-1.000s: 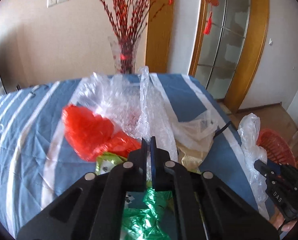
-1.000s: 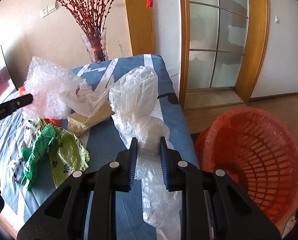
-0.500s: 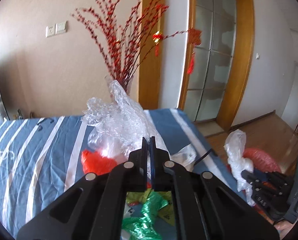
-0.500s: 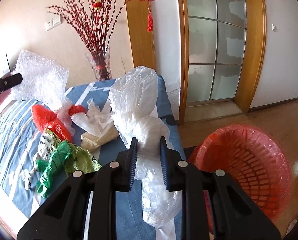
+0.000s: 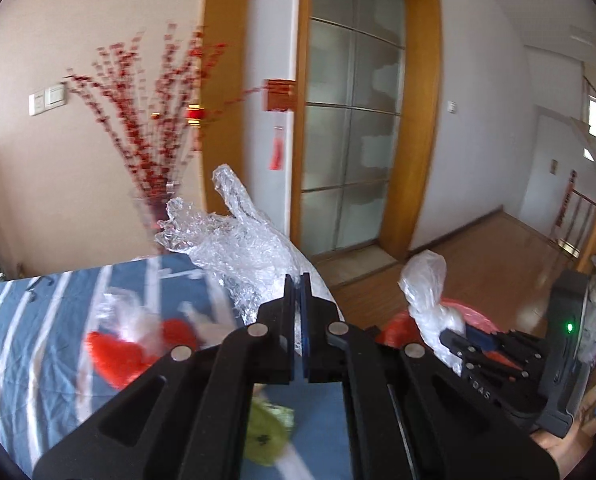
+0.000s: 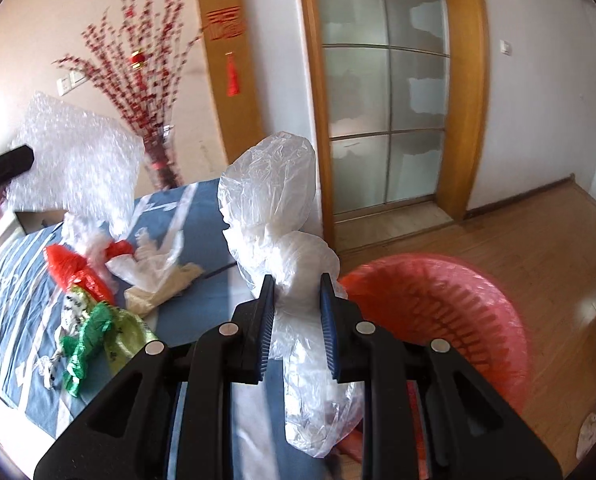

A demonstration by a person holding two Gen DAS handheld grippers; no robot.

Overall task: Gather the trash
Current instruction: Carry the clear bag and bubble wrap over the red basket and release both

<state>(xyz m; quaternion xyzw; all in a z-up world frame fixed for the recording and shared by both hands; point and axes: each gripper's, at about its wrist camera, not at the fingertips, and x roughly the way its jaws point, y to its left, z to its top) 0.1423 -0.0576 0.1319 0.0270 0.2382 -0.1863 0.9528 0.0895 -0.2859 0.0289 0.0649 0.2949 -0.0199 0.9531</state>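
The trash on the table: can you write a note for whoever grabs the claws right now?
Left claw: shut on the bubble wrap, lifted off the table.
Right claw: shut on the clear plastic bag, held beside the red basket on the floor.
Done: both pieces picked up, neither binned.
Left: drop both in the basket, then fetch the red bag, green bag and beige bag on the table.

left gripper (image 5: 297,280) jaws clamped, right gripper (image 6: 297,280) gripping
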